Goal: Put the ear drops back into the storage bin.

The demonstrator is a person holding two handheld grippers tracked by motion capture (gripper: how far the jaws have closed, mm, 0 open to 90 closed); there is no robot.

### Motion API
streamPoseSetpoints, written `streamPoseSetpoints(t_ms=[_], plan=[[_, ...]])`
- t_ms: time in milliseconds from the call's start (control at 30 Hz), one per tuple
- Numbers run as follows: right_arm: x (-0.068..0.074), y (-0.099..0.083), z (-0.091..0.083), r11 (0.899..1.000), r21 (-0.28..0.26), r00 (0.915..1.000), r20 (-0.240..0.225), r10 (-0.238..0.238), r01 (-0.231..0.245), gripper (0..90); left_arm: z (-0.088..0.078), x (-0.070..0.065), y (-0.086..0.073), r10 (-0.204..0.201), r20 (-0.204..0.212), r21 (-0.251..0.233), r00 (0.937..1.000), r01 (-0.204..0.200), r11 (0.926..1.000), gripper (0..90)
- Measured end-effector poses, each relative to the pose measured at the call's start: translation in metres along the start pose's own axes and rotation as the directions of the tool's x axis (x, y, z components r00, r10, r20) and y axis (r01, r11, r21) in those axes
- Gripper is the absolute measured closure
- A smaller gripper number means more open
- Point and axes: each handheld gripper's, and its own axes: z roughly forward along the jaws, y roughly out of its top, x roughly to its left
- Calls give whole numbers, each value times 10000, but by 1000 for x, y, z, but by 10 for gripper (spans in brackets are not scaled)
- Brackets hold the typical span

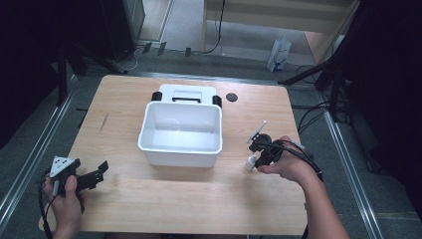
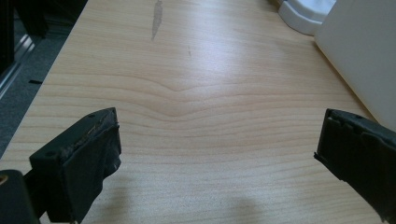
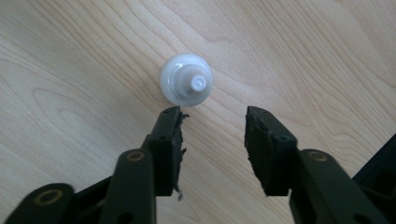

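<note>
A small white bottle [image 1: 250, 162] with a pointed cap stands upright on the wooden table [image 1: 164, 199], right of the white bin [image 1: 180, 149]. My right gripper [image 1: 257, 156] hangs just above and beside it, pointing down. In the right gripper view the bottle [image 3: 187, 85] sits just past the jaw tips, and my right gripper [image 3: 212, 122] is partly open with bare wood between its jaws. At the table's front left, my left gripper [image 1: 101, 172] is held low. There my left gripper [image 2: 217, 135] stands wide open over bare wood.
The open white bin is in the middle of the table, and its lid [image 1: 186, 92] with black clips lies flat right behind it. A small black disc [image 1: 231, 97] lies at the back right. The bin wall [image 2: 364, 56] rises to the right of the left gripper.
</note>
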Motion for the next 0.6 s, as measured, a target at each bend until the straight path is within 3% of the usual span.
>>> streamPoseSetpoints(t_ms=[67, 133, 267, 500, 600], plan=[[-3, 4, 0, 10000, 34, 9995, -321, 76, -75, 583, 0, 0, 0, 18, -8, 5, 10000, -18, 10000, 5], [-7, 8, 2, 9990, 146, 9967, -687, 441, -432, 588, 0, 0, 0, 19, 0, 6, 10000, -19, 10000, 6], [-9, 13, 3, 9984, 126, 9916, -1163, 562, -551, 600, 0, 0, 0, 21, -2, 13, 10000, -21, 10000, 6], [-7, 19, 4, 9977, 188, 9877, -1417, 668, -648, 613, 1, 0, 0, 22, 23, 29, 10000, -22, 10000, 6], [-6, 23, 8, 9978, 265, 9870, -1474, 647, -615, 664, 1, 0, 0, 15, 24, 26, 10000, -15, 10000, 6]])
